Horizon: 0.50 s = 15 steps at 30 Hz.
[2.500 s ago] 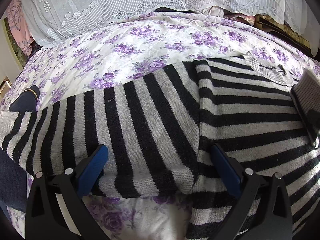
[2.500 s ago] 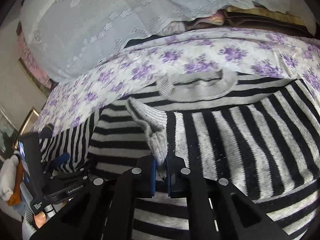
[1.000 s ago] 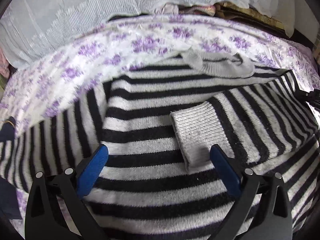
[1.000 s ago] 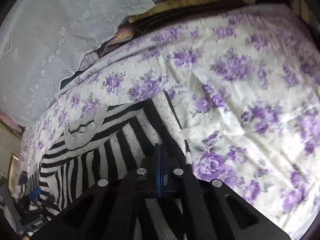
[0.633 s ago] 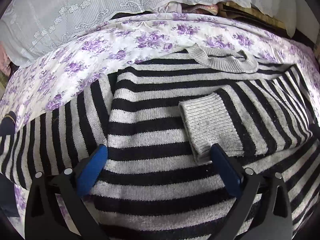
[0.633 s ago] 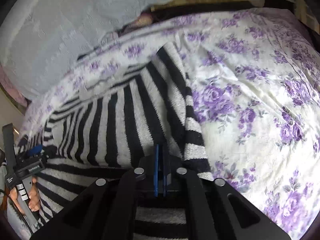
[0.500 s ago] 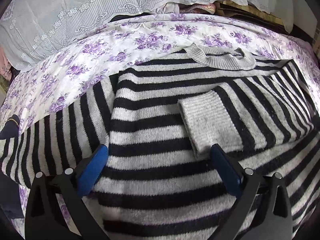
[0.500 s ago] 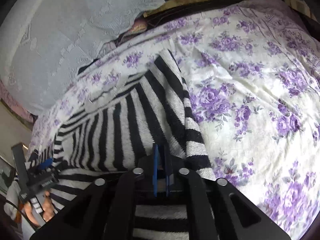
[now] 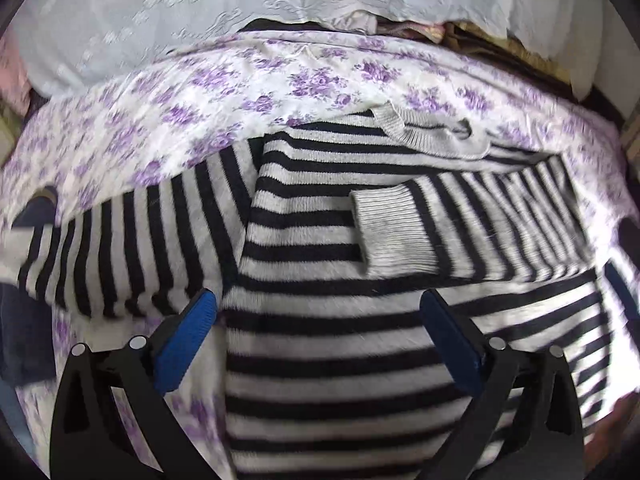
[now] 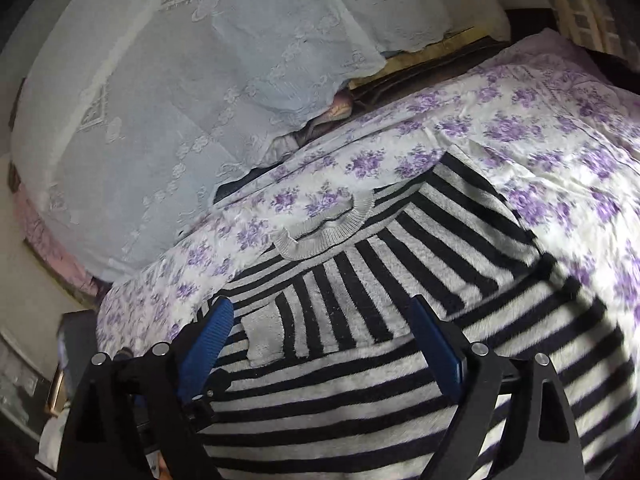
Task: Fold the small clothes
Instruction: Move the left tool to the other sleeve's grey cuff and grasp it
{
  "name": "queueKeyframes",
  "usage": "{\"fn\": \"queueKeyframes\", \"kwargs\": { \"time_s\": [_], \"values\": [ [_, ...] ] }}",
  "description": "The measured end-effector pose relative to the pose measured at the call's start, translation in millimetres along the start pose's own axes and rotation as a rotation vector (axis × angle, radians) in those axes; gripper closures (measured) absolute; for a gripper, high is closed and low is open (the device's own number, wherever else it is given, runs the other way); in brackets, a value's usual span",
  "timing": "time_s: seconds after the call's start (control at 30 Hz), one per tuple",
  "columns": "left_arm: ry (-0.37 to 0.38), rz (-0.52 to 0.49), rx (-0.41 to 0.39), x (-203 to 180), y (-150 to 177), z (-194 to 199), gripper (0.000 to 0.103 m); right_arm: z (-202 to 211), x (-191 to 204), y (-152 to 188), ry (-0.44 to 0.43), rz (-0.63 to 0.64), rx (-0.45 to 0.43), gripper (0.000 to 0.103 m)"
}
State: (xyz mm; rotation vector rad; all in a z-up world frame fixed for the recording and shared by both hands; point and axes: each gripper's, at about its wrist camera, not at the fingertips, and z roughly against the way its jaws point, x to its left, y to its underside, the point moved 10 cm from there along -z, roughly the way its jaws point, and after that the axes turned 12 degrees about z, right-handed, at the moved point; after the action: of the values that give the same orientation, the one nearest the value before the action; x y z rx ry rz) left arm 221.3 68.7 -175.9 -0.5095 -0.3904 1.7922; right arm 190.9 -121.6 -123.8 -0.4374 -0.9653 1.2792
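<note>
Through the left wrist camera I see my left gripper (image 9: 318,312) spread wide with nothing between its blue pads, hanging above the striped sweater (image 9: 340,344). The sweater lies flat on the bed (image 9: 240,76), which wears a purple-flowered sheet. Just ahead of the gripper and a little to its right, the grey ribbed cuff (image 9: 394,232) of one sleeve rests folded across the chest. The other sleeve (image 9: 120,240) stretches out ahead to the left, onto the sheet. The grey collar (image 9: 436,138) sits farther ahead, near the pale lace cover (image 9: 200,12) at the far edge of the bed.

Through the right wrist camera my right gripper (image 10: 320,322) has just been opening and now stands wide, nothing between its pads, over the sweater's body. The folded cuff (image 10: 262,338) lies close ahead between the pads, nearer the left one. The collar (image 10: 324,226) is beyond it, and the flowered sheet runs off to the right
</note>
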Motion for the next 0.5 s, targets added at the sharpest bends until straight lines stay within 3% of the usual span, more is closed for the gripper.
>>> {"fn": "queueKeyframes", "kwargs": {
  "time_s": [0.1,0.23,0.37,0.43,0.5],
  "values": [
    [0.014,0.054,-0.006,6.2,2.9,15.2,0.004,2.2,9.1,14.2,0.049,-0.031,-0.009,0.01],
    [0.036,0.137,-0.026,25.3,6.4,27.4,0.004,10.2,32.0,24.3,0.094,0.032,-0.126,0.008],
    [0.013,0.173,-0.006,43.1,17.1,20.6,0.004,11.7,66.6,30.9,0.034,0.098,-0.201,0.007],
    [0.046,0.203,0.032,44.9,26.8,12.3,0.004,11.1,84.6,35.3,-0.025,0.122,-0.187,0.007],
    [0.089,0.256,0.071,45.1,34.4,4.6,0.005,6.6,91.8,39.4,-0.032,0.109,-0.143,0.009]
  ]
}}
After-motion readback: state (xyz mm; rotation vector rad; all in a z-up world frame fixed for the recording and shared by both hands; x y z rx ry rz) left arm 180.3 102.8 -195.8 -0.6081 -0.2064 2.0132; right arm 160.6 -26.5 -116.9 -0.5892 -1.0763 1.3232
